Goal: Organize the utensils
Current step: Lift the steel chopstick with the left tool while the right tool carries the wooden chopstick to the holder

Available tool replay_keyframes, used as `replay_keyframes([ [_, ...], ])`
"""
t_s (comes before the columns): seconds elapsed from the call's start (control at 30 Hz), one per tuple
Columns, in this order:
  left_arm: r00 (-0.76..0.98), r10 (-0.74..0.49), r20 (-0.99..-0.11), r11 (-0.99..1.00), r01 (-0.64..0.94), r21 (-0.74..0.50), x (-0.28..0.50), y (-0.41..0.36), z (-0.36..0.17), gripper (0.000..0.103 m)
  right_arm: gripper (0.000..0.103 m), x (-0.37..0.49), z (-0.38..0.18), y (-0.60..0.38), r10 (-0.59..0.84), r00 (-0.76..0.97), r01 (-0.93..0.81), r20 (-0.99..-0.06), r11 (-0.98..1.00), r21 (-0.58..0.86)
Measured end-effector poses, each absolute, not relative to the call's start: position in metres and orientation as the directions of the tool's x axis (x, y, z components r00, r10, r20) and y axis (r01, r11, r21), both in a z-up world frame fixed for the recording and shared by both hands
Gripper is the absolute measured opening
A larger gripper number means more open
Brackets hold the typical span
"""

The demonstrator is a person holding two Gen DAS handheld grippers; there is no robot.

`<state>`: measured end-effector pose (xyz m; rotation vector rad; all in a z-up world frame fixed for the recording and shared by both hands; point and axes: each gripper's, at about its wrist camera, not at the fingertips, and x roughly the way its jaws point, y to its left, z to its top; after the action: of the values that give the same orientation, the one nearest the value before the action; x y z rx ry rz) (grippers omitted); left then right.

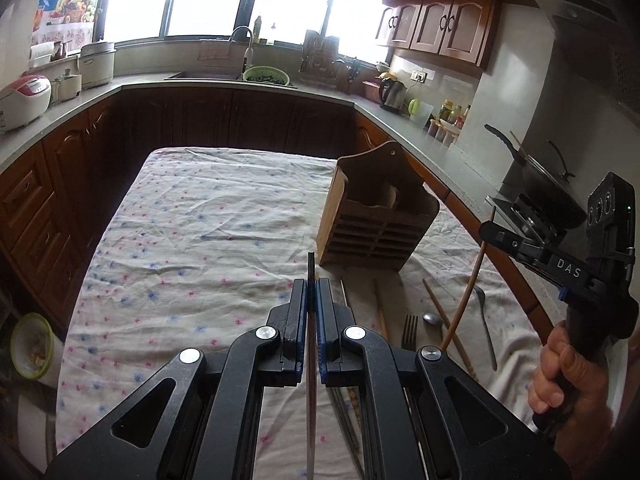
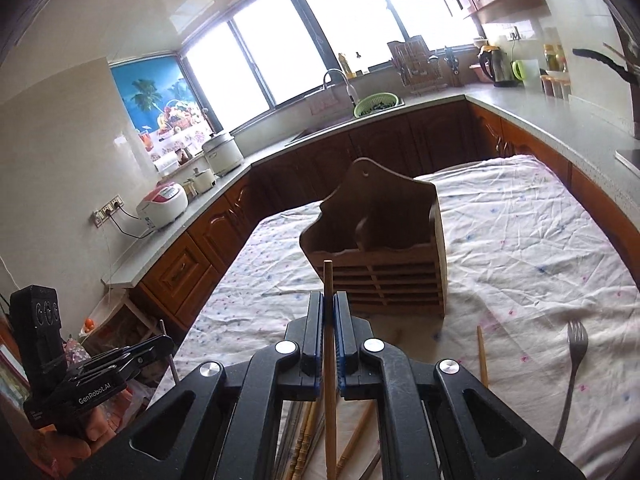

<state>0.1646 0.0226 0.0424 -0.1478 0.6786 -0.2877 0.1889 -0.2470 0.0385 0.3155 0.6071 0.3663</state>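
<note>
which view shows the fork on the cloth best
The right wrist view: the fork lies in full on the cloth, tines to handle, with nothing over it. The left wrist view shows only the tines of a fork beside a spoon; the left gripper's body hides its handle.

White letters "DAS" stand on the black body of the right hand-held gripper (image 1: 490, 229), seen off to the right of the left one. On the black plastic body of the left hand-held gripper (image 2: 166, 342), off to the right gripper's left, white lettering reads "GenRobot.AI"; smaller print below it is too small to read.
</note>
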Motion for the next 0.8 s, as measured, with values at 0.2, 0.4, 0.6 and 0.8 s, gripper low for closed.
replay_keyframes([
  [0.2,0.771,-0.306,-0.559,0.950,0.209,-0.232,0.154,0.027,0.056,0.004,0.005,0.176,0.056,-0.246,0.415,0.792,-0.261,-0.448,0.893,0.367],
  [0.4,0.790,-0.305,-0.532,0.950,0.211,-0.232,0.153,0.028,0.067,0.003,0.005,0.175,0.066,-0.249,0.401,0.817,-0.263,-0.414,0.898,0.352],
  [0.6,0.809,-0.320,-0.494,0.943,0.223,-0.245,0.161,0.025,0.079,0.003,0.005,0.178,0.076,-0.260,0.369,0.854,-0.244,-0.366,0.907,0.344],
  [0.8,0.846,-0.333,-0.416,0.936,0.244,-0.253,0.181,0.016,0.103,0.003,0.005,0.192,0.094,-0.276,0.327,0.899,-0.215,-0.293,0.909,0.357],
])
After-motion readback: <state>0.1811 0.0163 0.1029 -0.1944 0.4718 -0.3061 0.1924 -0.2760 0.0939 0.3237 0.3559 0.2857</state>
